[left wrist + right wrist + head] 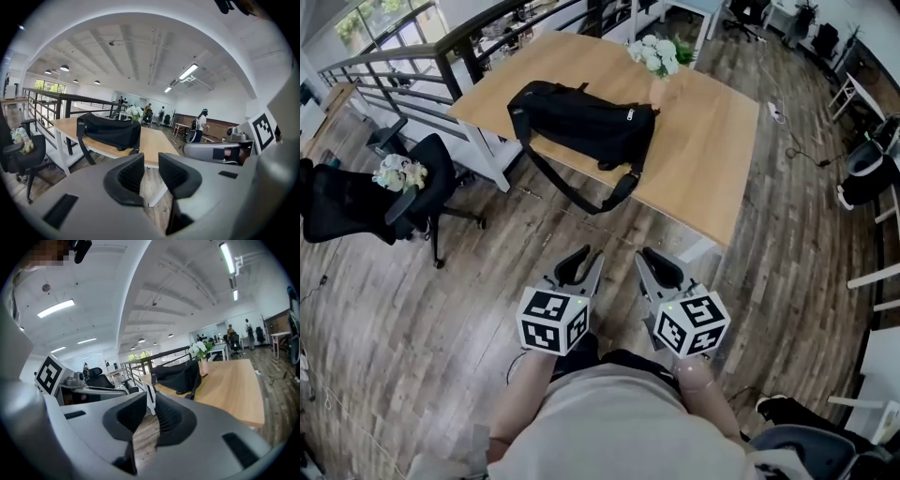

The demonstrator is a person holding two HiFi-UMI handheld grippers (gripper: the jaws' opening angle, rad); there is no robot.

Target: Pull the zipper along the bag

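A black bag [581, 122] lies on the light wooden table [712, 141], its strap [581, 195] hanging over the near edge. The bag's zipper is too small to make out. Both grippers are held low over the floor, well short of the table. My left gripper [584, 258] is open with a clear gap and nothing between its jaws. My right gripper [652, 258] shows a narrower gap, also with nothing in it. In the left gripper view the bag [110, 131] sits ahead beyond the left gripper [151, 161]. In the right gripper view the bag [180, 376] lies far ahead of the right gripper [151, 401].
A vase of white flowers [661, 56] stands on the table behind the bag. A black office chair [412, 187] is to the left on the wooden floor. A dark railing [441, 56] runs behind the table. People stand far off in the room [202, 123].
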